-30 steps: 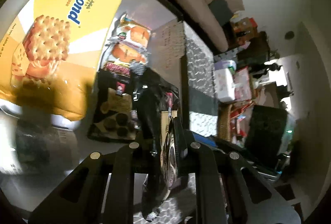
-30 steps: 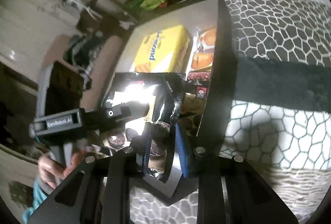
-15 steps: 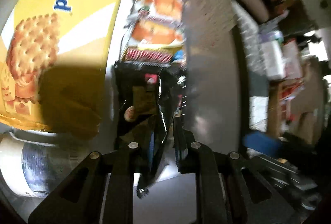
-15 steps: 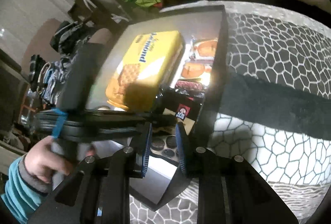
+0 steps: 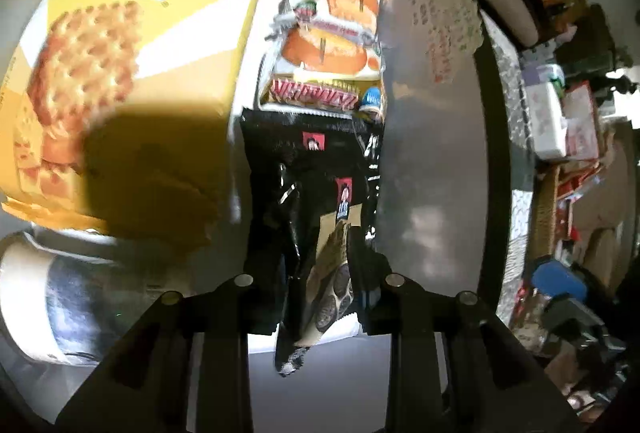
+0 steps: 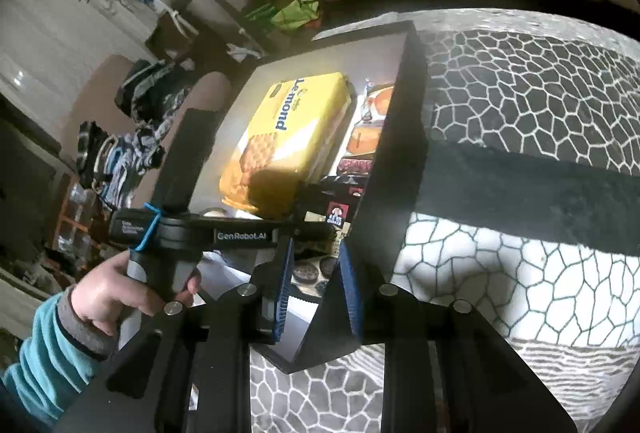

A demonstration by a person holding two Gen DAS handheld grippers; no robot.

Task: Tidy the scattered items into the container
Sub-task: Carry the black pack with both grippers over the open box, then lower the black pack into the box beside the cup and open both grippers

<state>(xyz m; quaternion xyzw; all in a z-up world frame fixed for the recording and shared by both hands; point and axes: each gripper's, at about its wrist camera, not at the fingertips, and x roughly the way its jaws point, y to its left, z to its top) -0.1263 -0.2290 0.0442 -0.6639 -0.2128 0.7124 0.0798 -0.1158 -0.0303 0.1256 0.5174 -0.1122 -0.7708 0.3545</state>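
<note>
**Cookie packet inside the box**

The left gripper (image 5: 316, 297) clasps the black cookie packet (image 5: 324, 273) inside the container (image 6: 400, 137), at 6 o'clock from the yellow cracker box (image 5: 132, 73). The right gripper (image 6: 316, 293) hangs released, apparently above the container's near corner.

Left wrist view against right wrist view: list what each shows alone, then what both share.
Left only: the left gripper with a black cookie packet between its fingers, and a white jar.

Right only: the hand holding the left gripper's handle, the open right gripper, and the patterned cloth.

Both: the yellow Lemond box and orange cake packets in the container.
</note>
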